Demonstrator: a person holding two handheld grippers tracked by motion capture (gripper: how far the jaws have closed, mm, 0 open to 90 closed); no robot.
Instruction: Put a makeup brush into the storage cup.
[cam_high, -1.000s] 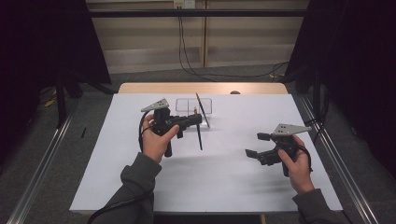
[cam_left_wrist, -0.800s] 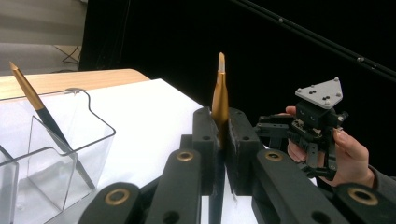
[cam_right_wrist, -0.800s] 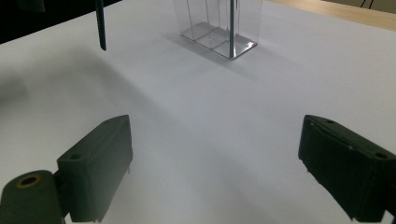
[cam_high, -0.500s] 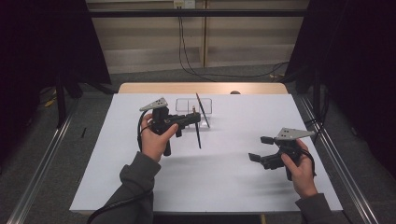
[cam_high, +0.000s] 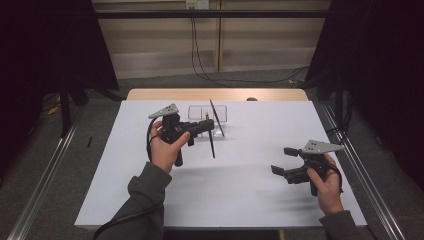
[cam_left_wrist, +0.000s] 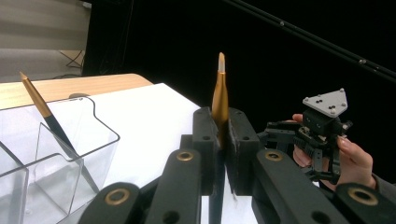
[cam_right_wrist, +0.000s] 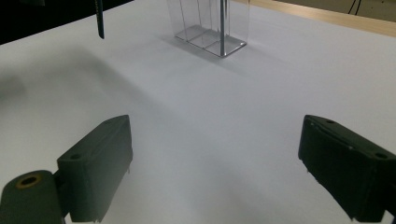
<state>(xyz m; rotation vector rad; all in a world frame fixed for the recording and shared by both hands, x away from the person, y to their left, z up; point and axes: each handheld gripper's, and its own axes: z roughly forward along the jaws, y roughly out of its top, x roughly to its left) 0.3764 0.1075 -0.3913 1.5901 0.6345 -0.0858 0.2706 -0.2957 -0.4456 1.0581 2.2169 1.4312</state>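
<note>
My left gripper (cam_high: 210, 125) is held above the white table, just in front of a clear plastic box (cam_high: 199, 113). Its jaws are shut on a thin black brush (cam_high: 212, 146) with a gold ferrule. In the left gripper view the ferrule (cam_left_wrist: 220, 100) sticks up between the closed pads, and the handle hangs below them. A second, similar brush (cam_high: 217, 118) leans inside the clear box (cam_left_wrist: 60, 154). At the near right my right gripper (cam_high: 283, 160) stands open low over the table, with nothing between its jaws, which spread wide in the right gripper view (cam_right_wrist: 219, 170).
A white sheet (cam_high: 240, 200) covers the table; bare wood (cam_high: 215, 94) shows at its far edge. Metal rails (cam_high: 360, 170) run along both sides. From the right gripper view the clear box (cam_right_wrist: 210, 28) stands far ahead across bare white surface.
The right gripper has drifted slightly toward the near edge of the table. The left gripper and its brush have stayed in place.
</note>
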